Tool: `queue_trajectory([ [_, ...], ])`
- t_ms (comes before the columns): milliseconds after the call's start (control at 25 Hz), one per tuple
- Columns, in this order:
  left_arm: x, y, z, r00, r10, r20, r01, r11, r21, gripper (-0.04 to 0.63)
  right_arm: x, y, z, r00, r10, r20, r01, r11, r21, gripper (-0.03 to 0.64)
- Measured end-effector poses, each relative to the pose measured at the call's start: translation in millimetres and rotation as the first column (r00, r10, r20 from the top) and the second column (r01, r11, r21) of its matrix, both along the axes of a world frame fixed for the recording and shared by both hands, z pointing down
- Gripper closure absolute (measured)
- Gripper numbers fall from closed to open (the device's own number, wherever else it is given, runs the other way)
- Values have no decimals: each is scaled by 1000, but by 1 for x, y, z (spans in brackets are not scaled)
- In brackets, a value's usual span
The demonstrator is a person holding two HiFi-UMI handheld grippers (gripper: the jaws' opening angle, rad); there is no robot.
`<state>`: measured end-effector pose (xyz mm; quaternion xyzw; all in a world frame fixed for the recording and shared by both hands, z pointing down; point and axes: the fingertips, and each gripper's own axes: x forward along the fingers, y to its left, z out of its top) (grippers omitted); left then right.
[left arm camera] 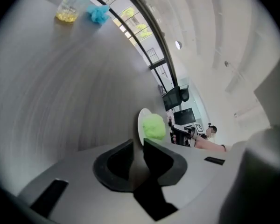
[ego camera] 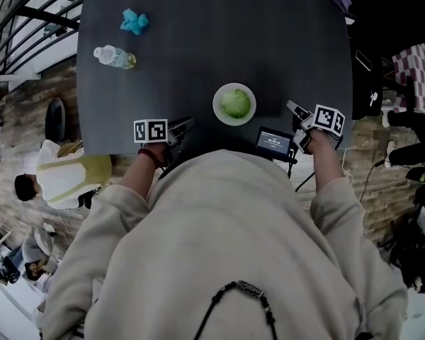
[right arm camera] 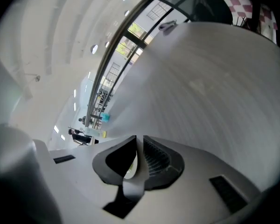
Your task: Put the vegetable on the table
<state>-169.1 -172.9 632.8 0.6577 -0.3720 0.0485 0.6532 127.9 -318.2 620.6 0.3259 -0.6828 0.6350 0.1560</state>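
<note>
A green leafy vegetable [ego camera: 235,103] lies in a white bowl [ego camera: 219,112] near the front edge of the dark table [ego camera: 219,41]. My left gripper [ego camera: 188,125] hangs at the table's front edge, left of the bowl and apart from it. In the left gripper view its jaws [left arm camera: 138,143] stand a narrow gap apart with nothing between them, and the vegetable [left arm camera: 153,126] shows just beyond. My right gripper [ego camera: 292,109] is to the right of the bowl, also clear of it. Its jaws [right arm camera: 140,141] are slightly apart and hold nothing.
A plastic bottle [ego camera: 115,57] lies at the table's far left, with a crumpled blue thing [ego camera: 134,22] behind it. A small black device with a screen [ego camera: 274,141] sits at the front edge by my right hand. People sit on the floor at the left.
</note>
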Motion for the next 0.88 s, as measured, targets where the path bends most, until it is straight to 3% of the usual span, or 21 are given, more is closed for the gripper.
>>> queue_trajectory([
  [40, -4, -6, -11, 1000, -20, -9, 20, 999, 42, 559, 1, -5, -14, 1000, 9, 13, -10, 999, 39, 570],
  [80, -7, -15, -24, 999, -41, -24, 43, 995, 88, 588, 1, -8, -29, 1000, 7, 26, -9, 997, 79, 582],
  [200, -4, -42, -72, 996, -54, -78, 71, 969, 236, 588, -6, -14, -80, 998, -56, 38, 46, 973, 224, 584],
  [280, 5, -60, -111, 997, -12, -82, 39, 937, 346, 588, -11, -19, -117, 995, -93, 22, 80, 938, 338, 584],
  [360, 15, -76, -153, 997, 42, -58, -11, 885, 465, 588, -19, -21, -158, 993, -116, 23, 94, 891, 444, 585],
  [440, 24, -89, -198, 997, 80, -4, -62, 807, 587, 588, -31, -21, -198, 989, -146, 20, 112, 836, 537, 591],
  [600, 40, -111, -291, 986, 59, 157, -161, 599, 784, 588, -48, -24, -270, 986, -161, -32, 137, 702, 699, 598],
  [680, 55, -111, -337, 981, 64, 184, -192, 480, 856, 588, -52, -24, -311, 988, -150, -32, 118, 611, 783, 600],
  [760, 72, -108, -376, 974, 90, 208, -226, 366, 903, 588, -55, -16, -352, 987, -154, -42, 113, 487, 866, 600],
  [800, 80, -107, -390, 971, 106, 215, -238, 326, 915, 588, -55, -11, -370, 986, -156, -53, 116, 428, 896, 600],
  [840, 87, -107, -399, 969, 123, 214, -242, 307, 921, 588, -54, -6, -385, 986, -153, -65, 119, 379, 918, 600],
  [880, 93, -108, -404, 968, 140, 206, -240, 303, 922, 588, -53, -2, -397, 986, -147, -73, 120, 342, 932, 601],
])
